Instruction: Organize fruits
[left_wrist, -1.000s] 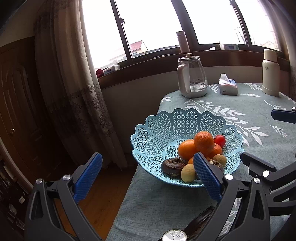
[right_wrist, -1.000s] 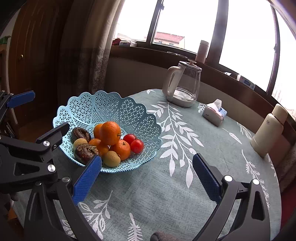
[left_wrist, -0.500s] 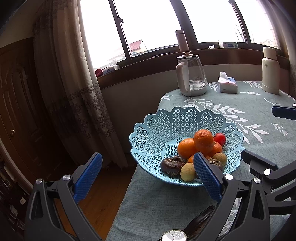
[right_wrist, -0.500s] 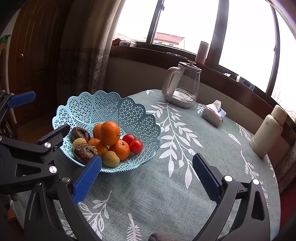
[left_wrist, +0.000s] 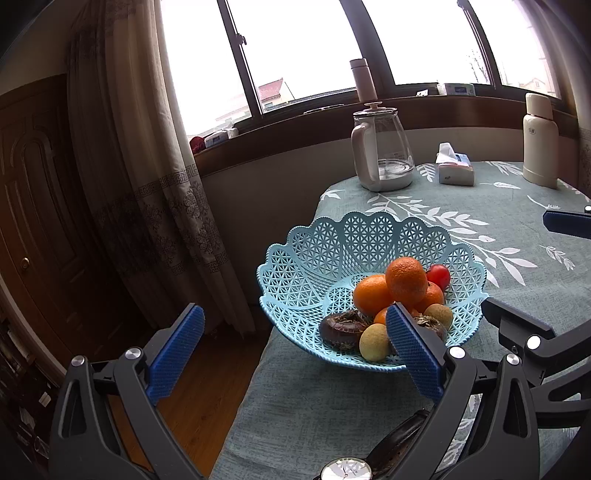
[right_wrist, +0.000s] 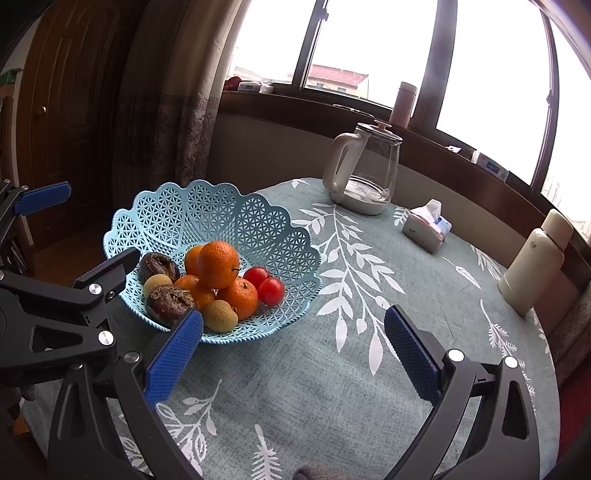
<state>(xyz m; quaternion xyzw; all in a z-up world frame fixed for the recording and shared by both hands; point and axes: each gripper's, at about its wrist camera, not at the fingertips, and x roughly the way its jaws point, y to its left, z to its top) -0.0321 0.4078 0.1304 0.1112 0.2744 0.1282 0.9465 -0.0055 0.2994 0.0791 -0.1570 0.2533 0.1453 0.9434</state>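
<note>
A light blue lattice basket stands near the table's left edge. It holds several oranges, two red tomatoes, two small yellow-brown fruits and two dark wrinkled fruits. My left gripper is open and empty, just short of the basket's near rim, its right finger in front of the fruit. My right gripper is open and empty over the tablecloth, right of the basket. The left gripper's frame shows beside the basket in the right wrist view.
A glass kettle stands at the table's far side, a tissue pack and a cream flask to its right. A curtain and wooden floor lie left of the table. A wristwatch shows at the bottom edge.
The basket and fruit have not moved on the table. Both views shifted only slightly; both grippers stay open.
</note>
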